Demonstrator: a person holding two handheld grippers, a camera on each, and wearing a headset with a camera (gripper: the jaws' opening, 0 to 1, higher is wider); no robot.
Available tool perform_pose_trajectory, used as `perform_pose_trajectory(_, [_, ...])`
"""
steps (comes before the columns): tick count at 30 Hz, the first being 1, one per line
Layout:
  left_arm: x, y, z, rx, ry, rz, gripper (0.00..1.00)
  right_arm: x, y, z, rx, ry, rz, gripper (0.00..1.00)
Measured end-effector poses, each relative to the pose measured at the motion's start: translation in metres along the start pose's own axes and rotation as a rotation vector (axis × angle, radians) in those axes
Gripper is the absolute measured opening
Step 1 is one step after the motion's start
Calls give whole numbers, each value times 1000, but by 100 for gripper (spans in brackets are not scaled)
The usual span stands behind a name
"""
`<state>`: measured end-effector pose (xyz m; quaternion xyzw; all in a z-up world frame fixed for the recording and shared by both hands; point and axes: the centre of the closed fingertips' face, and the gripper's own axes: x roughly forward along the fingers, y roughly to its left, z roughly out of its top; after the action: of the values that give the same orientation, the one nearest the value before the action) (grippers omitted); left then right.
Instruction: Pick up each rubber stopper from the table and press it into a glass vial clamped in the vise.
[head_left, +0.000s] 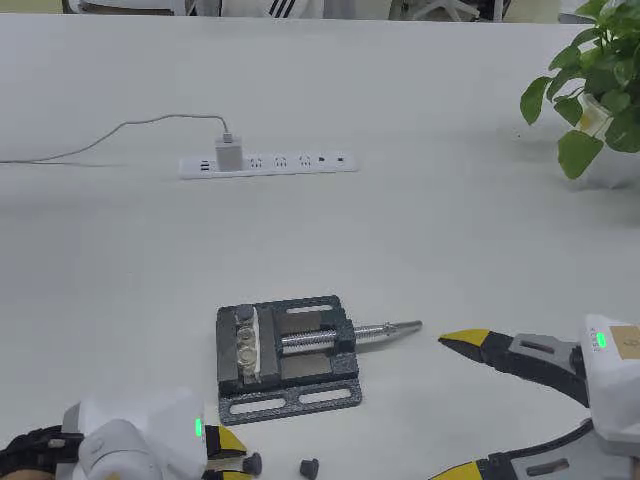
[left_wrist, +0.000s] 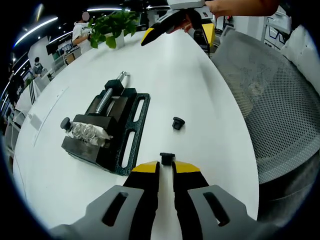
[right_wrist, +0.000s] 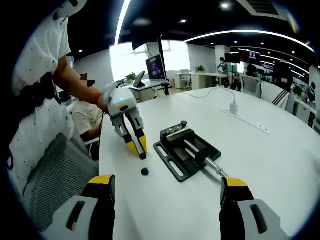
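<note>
A dark metal vise (head_left: 285, 355) (left_wrist: 107, 127) (right_wrist: 187, 150) sits near the table's front edge, clamping a row of glass vials (head_left: 245, 345) (left_wrist: 90, 132). A dark stopper (head_left: 244, 322) caps the vial at the row's far end. My left gripper (head_left: 238, 460) (left_wrist: 166, 165) (right_wrist: 136, 146) is low over the table, front-left of the vise, shut on a black rubber stopper (left_wrist: 166, 158) (head_left: 252, 463) at its tips. A second stopper (head_left: 309, 466) (left_wrist: 178, 122) (right_wrist: 145, 171) lies loose just to its right. My right gripper (head_left: 445, 408) (right_wrist: 167, 185) hovers wide open to the right of the vise screw.
A white power strip (head_left: 268, 163) with a plugged charger and cable lies across the middle of the table. A potted plant (head_left: 590, 80) stands at the back right. A mesh chair (left_wrist: 260, 100) is beside the table's front edge.
</note>
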<state>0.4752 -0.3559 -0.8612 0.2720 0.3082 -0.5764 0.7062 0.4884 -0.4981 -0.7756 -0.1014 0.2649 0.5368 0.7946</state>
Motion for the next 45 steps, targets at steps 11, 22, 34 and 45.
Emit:
perform_pose_trajectory(11, [1, 1, 2, -5, -6, -3, 5, 2, 2, 1, 5, 4, 7, 85])
perform_pose_trajectory(22, [-2, 4, 7, -48, -51, 17, 4, 6, 4, 7, 2, -1, 12, 85])
perform_pose_trajectory(34, [-36, 14, 35, -151, -192, 90, 4, 10, 11, 37, 5, -41, 24, 82])
perform_pose_trajectory(45, [-71, 18, 77, -196, -350, 143, 4, 16, 23, 85, -13, -95, 58, 71])
